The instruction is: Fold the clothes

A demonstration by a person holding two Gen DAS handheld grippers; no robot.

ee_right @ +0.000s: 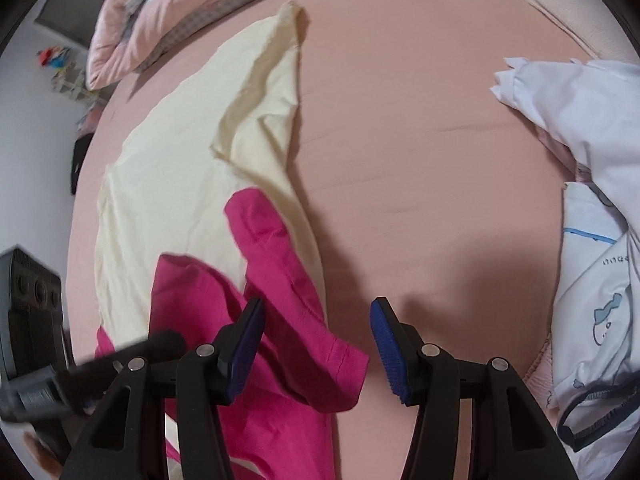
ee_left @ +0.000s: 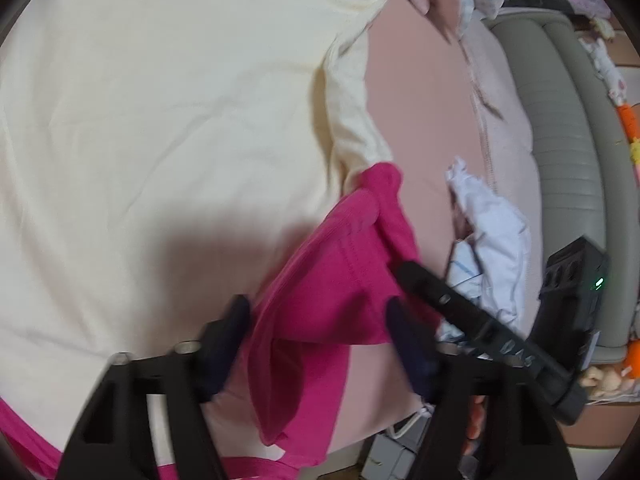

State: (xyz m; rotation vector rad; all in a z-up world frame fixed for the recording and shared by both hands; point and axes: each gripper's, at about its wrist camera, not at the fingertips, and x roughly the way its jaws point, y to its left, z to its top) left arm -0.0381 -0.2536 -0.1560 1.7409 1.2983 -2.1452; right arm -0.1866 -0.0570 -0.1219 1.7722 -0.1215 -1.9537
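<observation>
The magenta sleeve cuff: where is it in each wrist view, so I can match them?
Left wrist: the magenta sleeve cuff sits right of centre, over the cream garment's edge.
Right wrist: the cuff sits left of centre, above the right tool.
Shared landmark: the white printed clothes on the pink sheet.

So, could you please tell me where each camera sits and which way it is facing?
Left wrist: on the left claw, looking down at the cream garment and magenta garment; its open fingers and the right claw's finger show.
Right wrist: on the right claw, facing across the pink bed sheet; its open fingers show.
Shared: both garments, the sheet, the white clothes.
</observation>
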